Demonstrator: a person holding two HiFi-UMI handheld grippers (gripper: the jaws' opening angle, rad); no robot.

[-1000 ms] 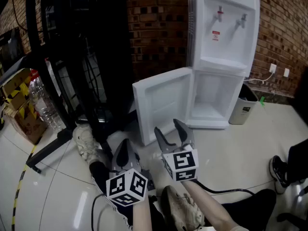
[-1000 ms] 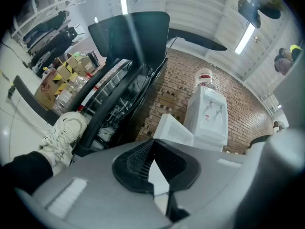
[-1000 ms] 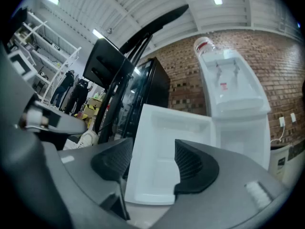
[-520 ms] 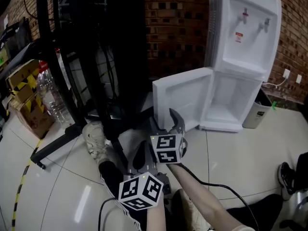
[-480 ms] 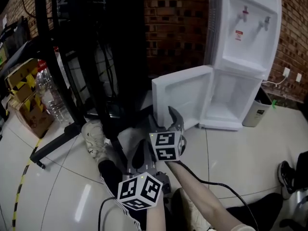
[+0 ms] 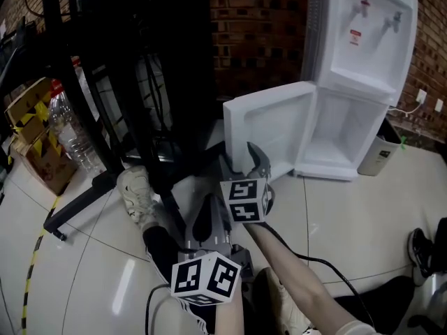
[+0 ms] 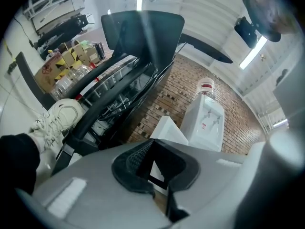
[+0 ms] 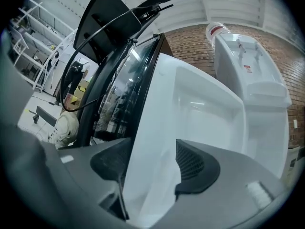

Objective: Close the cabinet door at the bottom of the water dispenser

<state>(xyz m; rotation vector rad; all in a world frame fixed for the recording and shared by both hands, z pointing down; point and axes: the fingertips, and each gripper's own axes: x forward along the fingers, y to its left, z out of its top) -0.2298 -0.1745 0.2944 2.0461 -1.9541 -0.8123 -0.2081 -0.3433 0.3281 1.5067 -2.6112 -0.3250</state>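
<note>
The white water dispenser (image 6: 363, 40) stands against the brick wall. Its bottom cabinet door (image 6: 272, 128) is swung wide open to the left, and the empty compartment (image 6: 346, 138) shows. My right gripper (image 6: 242, 160) is at the door's free left edge, open. In the right gripper view the door edge (image 8: 190, 113) runs between the jaws of the right gripper (image 8: 152, 163), one pad on each side, and neither pad visibly presses on it. My left gripper (image 6: 204, 218) hangs lower and nearer, shut on nothing. It points at the door (image 7: 167, 130) from a distance.
A black metal rack (image 6: 140, 68) stands just left of the door. A plastic bottle (image 6: 66, 135) and cardboard boxes (image 6: 38, 152) are further left. A white shoe (image 6: 136, 194) rests on the floor by the rack's foot. A small bin (image 6: 380, 155) sits right of the dispenser.
My right gripper has moved left, from in front of the cabinet opening to the door's free edge. The left gripper has hardly moved.
</note>
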